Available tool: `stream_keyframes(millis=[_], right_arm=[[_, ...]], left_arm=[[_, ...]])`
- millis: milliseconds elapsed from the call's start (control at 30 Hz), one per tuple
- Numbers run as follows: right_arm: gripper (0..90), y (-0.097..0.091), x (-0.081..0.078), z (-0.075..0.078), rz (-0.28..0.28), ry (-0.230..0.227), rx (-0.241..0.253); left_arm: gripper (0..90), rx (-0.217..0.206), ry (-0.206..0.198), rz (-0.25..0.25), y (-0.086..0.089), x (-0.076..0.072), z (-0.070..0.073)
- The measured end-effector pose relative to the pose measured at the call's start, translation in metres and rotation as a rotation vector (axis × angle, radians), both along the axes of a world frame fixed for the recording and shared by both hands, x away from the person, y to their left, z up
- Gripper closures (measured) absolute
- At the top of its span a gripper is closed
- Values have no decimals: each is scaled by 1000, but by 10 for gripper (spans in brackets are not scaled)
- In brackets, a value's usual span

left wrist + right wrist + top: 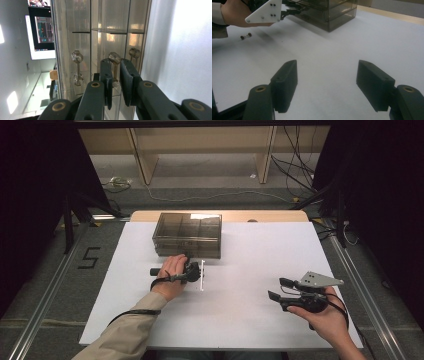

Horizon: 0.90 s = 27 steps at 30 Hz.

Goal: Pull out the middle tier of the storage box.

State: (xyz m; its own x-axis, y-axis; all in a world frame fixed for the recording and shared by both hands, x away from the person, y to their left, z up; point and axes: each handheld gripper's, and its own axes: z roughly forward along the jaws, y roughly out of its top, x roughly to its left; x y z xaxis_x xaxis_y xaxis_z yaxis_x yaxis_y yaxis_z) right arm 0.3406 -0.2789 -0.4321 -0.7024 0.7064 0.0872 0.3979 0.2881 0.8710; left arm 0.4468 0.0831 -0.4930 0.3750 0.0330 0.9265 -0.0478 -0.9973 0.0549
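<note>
With the left tool (115, 75) pinched on the drawer handle (115, 67) and the right tool (327, 85) idling wide open and empty at four o'clock, a pull could drag the unbraced box (188, 234) across the counter (250, 320).

Room: dim, dark at both sides
Table sheet (240, 285): brightly lit from overhead
Drawer box (105, 30): glare streaks
Near jaws: soft focus

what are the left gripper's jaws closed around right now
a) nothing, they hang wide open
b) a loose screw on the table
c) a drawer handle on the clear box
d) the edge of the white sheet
c: in the left gripper view the left gripper has its jaws drawn in on a clear drawer handle on the front of the smoky clear drawer box.
</note>
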Motion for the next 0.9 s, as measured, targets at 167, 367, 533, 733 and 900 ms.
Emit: stream_keyframes(millis=[167, 367, 533, 733, 900], right_arm=[[340, 0, 0, 0, 0, 1, -4], [340, 0, 0, 0, -1, -1, -3], [340, 0, 0, 0, 1, 2, -4], [340, 0, 0, 0, 4, 5, -2], [340, 0, 0, -1, 4, 8, -8]], left_arm=[[786, -35, 36, -17, 1, -3, 5], [610, -136, 139, -48, 11, -7, 16], [607, -272, 261, -5, 36, 5, 32], [646, -291, 324, 36, 69, 18, 47], [656, -303, 372, 58, 89, 29, 54]])
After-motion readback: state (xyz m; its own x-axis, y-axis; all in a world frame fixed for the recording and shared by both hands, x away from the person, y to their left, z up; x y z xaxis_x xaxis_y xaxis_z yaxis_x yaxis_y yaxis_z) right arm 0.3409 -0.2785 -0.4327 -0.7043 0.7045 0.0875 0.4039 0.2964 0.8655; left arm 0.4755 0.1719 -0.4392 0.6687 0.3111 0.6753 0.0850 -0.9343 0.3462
